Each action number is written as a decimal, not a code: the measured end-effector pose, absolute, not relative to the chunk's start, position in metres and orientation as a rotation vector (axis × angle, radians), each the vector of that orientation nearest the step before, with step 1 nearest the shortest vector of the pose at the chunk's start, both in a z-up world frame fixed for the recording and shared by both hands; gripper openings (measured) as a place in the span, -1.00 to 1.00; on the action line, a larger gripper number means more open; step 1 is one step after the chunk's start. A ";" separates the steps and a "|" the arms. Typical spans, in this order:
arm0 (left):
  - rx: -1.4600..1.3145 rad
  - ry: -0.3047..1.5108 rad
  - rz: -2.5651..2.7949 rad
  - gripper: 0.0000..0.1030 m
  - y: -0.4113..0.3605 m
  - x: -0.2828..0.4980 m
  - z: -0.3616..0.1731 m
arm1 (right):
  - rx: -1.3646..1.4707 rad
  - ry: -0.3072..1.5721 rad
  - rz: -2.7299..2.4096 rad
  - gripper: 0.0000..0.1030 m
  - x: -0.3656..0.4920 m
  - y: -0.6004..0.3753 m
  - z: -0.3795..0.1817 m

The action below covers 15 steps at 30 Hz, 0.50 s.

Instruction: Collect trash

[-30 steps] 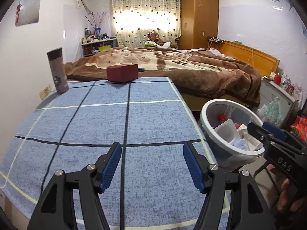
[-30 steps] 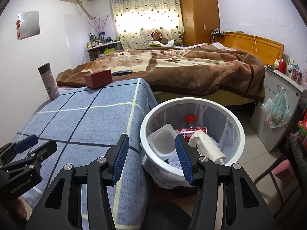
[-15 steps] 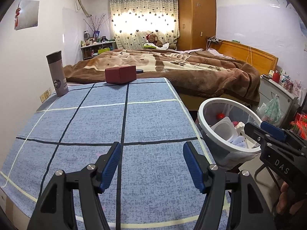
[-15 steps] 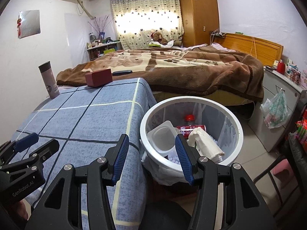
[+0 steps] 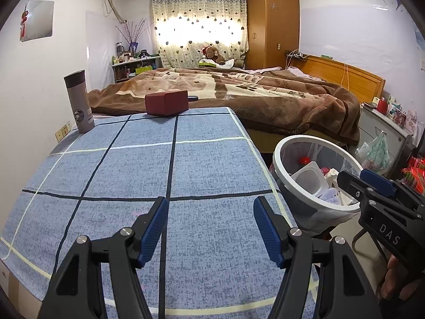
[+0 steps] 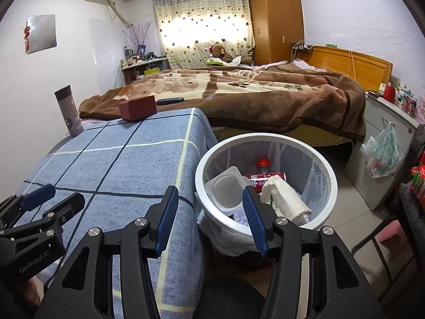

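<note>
Trash (image 6: 281,199) already fills the bin (image 6: 265,137) beside our table (image 5: 148,164), which looks cleared, and our left gripper (image 5: 209,228) and right gripper (image 6: 209,218) both stand spread, pinching nothing

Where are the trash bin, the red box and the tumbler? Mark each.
trash bin (image 6: 209,156), right wrist view, white rim
red box (image 5: 172,103), left wrist view, front face
tumbler (image 5: 79,101), left wrist view, grey body

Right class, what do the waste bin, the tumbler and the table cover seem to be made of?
Waste bin: glossy white plastic rim, translucent liner bag.
Tumbler: probably brushed metal with a dark lid, going by its matte grey sheen.
Table cover: woven fabric, matte blue with a speckled weave and a draped edge.
</note>
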State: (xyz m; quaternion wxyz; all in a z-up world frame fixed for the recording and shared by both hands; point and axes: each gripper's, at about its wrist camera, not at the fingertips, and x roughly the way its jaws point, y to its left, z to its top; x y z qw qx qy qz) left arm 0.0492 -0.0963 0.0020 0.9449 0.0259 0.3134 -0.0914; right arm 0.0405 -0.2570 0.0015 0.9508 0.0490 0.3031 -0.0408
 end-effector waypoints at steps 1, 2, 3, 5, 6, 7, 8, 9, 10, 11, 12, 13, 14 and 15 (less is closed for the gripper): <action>0.053 0.638 -0.187 0.34 -0.096 0.049 0.002 | 0.102 0.617 -0.082 0.01 0.040 -0.257 0.001; 0.053 0.637 -0.187 0.34 -0.096 0.049 0.002 | 0.103 0.617 -0.083 0.01 0.041 -0.257 0.002; 0.056 0.639 -0.186 0.34 -0.096 0.049 0.002 | 0.103 0.617 -0.084 0.01 0.040 -0.257 0.002; 0.054 0.636 -0.189 0.34 -0.096 0.049 0.003 | 0.102 0.616 -0.080 0.01 0.041 -0.257 0.002; 0.057 0.637 -0.187 0.33 -0.097 0.050 0.002 | 0.102 0.615 -0.081 0.01 0.040 -0.257 0.002; 0.057 0.636 -0.188 0.34 -0.097 0.050 0.002 | 0.102 0.615 -0.082 0.01 0.040 -0.257 0.002; 0.055 0.635 -0.190 0.34 -0.097 0.050 0.002 | 0.103 0.614 -0.081 0.01 0.040 -0.257 0.002; 0.056 0.635 -0.188 0.34 -0.097 0.050 0.002 | 0.104 0.613 -0.080 0.01 0.040 -0.257 0.002; 0.055 0.634 -0.187 0.34 -0.097 0.050 0.002 | 0.104 0.612 -0.081 0.01 0.040 -0.257 0.002; 0.052 0.634 -0.190 0.34 -0.097 0.050 0.002 | 0.104 0.611 -0.081 0.01 0.039 -0.257 0.002; 0.053 0.636 -0.189 0.34 -0.097 0.050 0.002 | 0.105 0.611 -0.082 0.01 0.039 -0.257 0.002; 0.054 0.637 -0.186 0.34 -0.097 0.050 0.002 | 0.105 0.611 -0.082 0.01 0.039 -0.257 0.002; 0.054 0.635 -0.186 0.34 -0.097 0.049 0.002 | 0.105 0.610 -0.081 0.01 0.039 -0.257 0.002; 0.055 0.637 -0.187 0.34 -0.097 0.049 0.003 | 0.104 0.610 -0.080 0.01 0.039 -0.257 0.002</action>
